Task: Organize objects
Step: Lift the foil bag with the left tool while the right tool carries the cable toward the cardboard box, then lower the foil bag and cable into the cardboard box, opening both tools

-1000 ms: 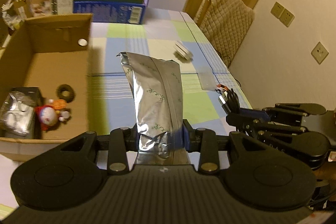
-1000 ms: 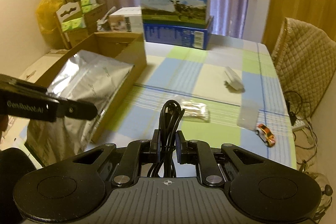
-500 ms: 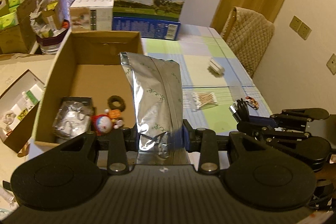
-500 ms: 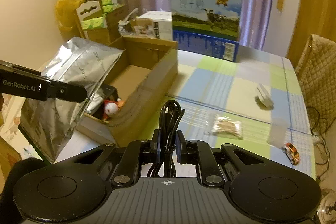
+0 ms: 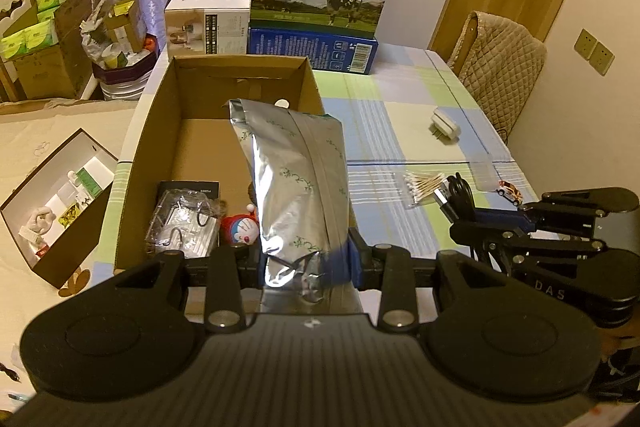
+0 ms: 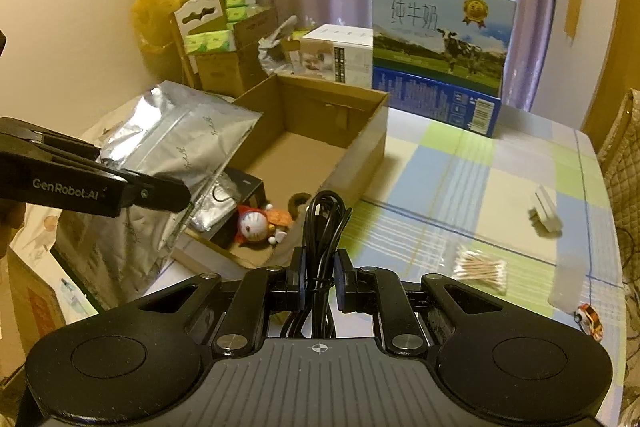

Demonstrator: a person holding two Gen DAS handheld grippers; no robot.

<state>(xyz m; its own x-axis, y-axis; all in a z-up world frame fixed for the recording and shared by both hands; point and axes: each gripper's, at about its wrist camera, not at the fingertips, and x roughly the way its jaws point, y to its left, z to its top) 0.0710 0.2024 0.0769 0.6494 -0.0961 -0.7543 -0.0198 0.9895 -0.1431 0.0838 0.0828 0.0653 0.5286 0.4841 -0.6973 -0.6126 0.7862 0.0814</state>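
Foil pouch [image 5: 298, 187] sits clamped in the left tool [image 5: 306, 261], held above the near end of the cardboard box [image 5: 160, 115] on the desk [image 5: 400, 115]. Right tool [image 6: 319, 283] grips a coiled black cable [image 6: 322, 227] beside the box.

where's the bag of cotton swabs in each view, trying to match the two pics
Left wrist view: the clear plastic bag of wooden cotton swabs lies right of centre on the checked tablecloth, just beyond the black coiled cable.
Right wrist view: it lies lower right, right of the cable.
Shared landmark: the small orange toy car, on the table to the bag's right in both.
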